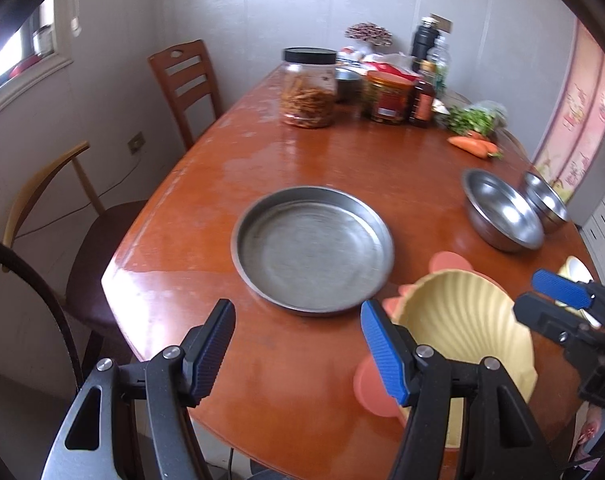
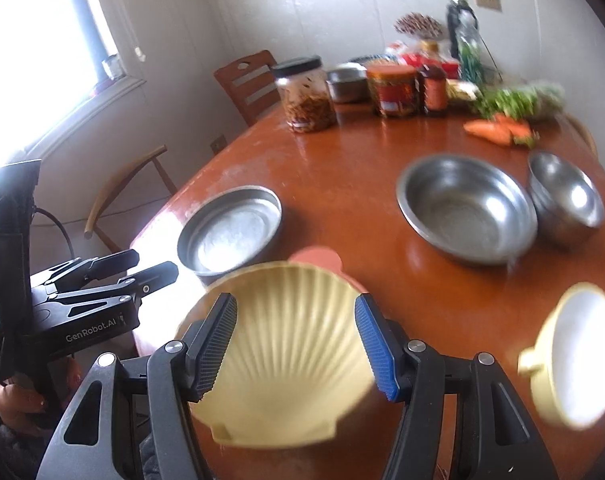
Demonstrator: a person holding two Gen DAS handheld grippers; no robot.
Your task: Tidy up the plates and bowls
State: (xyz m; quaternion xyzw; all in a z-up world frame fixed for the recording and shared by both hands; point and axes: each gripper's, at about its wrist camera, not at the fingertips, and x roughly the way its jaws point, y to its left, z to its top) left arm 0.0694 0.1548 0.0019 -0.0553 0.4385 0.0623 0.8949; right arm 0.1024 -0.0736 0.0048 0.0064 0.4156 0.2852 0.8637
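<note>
A pale yellow shell-shaped plate lies on a pink plate near the table's front edge. My right gripper hovers open over the shell plate, and its pads do not press on it. My left gripper is open over bare table, just left of the shell plate, with nothing between its fingers. A round metal pan sits ahead of it. Two steel bowls stand side by side at the right. A small yellow bowl with a handle sits at the front right.
Jars, bottles and packets crowd the far end of the wooden table, with carrots and greens beside them. Two chairs stand along the left side. A person's hand holds the left gripper.
</note>
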